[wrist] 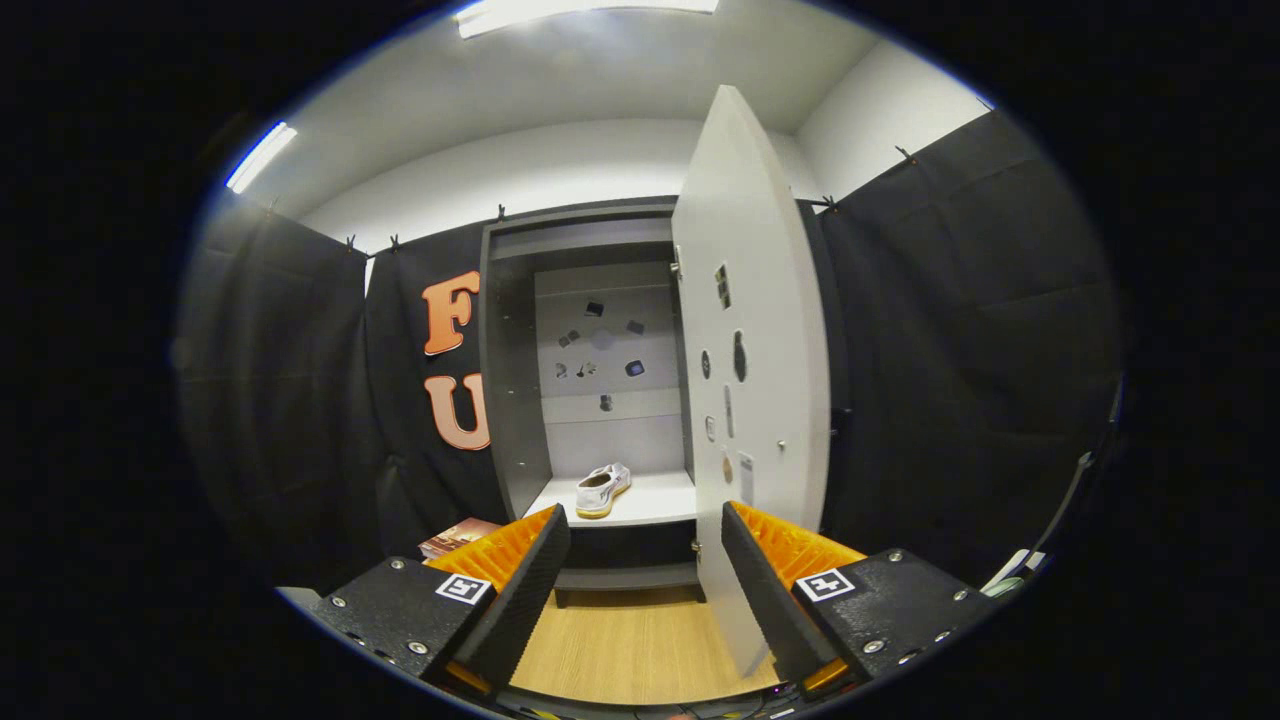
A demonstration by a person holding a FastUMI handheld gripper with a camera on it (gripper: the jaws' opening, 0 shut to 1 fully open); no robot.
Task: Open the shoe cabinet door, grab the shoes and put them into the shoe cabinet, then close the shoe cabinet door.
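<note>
Ahead, gripper (640,580) spread empty; door (755,330) hides shoe cabinet's (512,400) right side

Cabinet shelf (650,500), one shoe (602,489) lying on it

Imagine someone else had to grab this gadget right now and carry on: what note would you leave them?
Gripper: open, holding nothing, fingers spread and aimed at the cabinet from a little way back.
Shoe cabinet: its door is swung wide open, and the door's lower edge sits just by the right finger.
Shoe: one pale shoe lies on the cabinet's white shelf, beyond the fingers.
Done: door opened, a shoe placed inside.
Left: close the door. I see no other shoe waiting on the wooden floor.
</note>
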